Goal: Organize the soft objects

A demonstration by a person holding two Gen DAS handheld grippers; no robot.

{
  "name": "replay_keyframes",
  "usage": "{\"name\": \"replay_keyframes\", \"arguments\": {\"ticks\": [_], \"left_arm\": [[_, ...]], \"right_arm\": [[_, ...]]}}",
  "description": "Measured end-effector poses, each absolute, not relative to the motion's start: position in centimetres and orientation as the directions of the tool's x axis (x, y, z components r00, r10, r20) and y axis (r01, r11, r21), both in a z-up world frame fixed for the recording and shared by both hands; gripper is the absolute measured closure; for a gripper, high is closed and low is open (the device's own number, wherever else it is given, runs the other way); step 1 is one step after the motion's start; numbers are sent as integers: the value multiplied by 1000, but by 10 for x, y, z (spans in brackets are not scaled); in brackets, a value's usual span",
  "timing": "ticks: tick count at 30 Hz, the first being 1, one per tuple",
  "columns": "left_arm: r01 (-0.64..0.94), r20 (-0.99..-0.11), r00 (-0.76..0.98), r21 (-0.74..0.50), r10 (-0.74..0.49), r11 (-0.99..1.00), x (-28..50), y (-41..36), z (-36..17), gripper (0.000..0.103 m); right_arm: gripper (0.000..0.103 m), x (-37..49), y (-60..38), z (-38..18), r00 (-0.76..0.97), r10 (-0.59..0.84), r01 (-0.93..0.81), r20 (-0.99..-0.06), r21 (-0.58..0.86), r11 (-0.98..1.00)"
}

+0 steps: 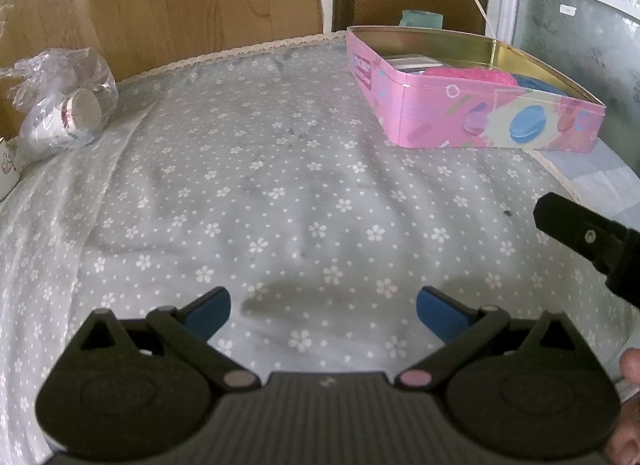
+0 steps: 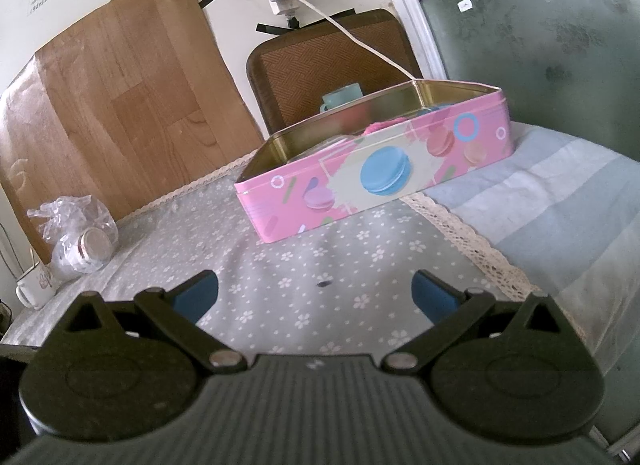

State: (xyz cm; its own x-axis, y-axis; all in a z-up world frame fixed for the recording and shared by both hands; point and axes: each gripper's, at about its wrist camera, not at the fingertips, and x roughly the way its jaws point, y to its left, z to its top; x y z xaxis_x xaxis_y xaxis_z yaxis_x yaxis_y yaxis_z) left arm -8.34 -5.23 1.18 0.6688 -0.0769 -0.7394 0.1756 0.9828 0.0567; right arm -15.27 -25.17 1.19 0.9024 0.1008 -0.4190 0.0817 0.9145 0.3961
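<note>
I am holding my left gripper (image 1: pixel 323 311) spread wide and empty over the flowered cloth (image 1: pixel 280 193). My right gripper (image 2: pixel 315 292) is hanging equally wide, gripping nothing. The pink tin (image 2: pixel 360 181) is sitting ahead near the cloth's far right corner, with a pink fluffy cloth (image 1: pixel 468 76) and a blue one (image 1: pixel 540 85) lying inside.

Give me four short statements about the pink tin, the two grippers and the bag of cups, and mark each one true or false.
1. The pink tin has no lid on. True.
2. The left gripper is shut on a pink cloth. False: its fingers stand apart and empty; the pink cloth lies in the tin.
3. The right gripper is open. True.
4. The plastic bag of cups lies inside the tin. False: it lies on the flowered tablecloth, far to the tin's left.
</note>
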Motion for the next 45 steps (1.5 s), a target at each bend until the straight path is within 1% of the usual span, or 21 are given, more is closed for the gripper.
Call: {"name": "replay_keyframes", "arguments": {"ticks": [13,22,45], "left_arm": [[182,-740,669,66,-74,981,-84,-53,10,0],[175,-755,652,58,-72,983,-82,-50,6,0],[167,-751,655,39,-81,985,-86,-48,7,0]], "right_arm": [[0,-153,-253,11,902,102,81,-419,398,914],[0,-153,-251,11,901,100,85,-423,397,914],[0,-152,-248,11,899,109,66,-425,376,924]]}}
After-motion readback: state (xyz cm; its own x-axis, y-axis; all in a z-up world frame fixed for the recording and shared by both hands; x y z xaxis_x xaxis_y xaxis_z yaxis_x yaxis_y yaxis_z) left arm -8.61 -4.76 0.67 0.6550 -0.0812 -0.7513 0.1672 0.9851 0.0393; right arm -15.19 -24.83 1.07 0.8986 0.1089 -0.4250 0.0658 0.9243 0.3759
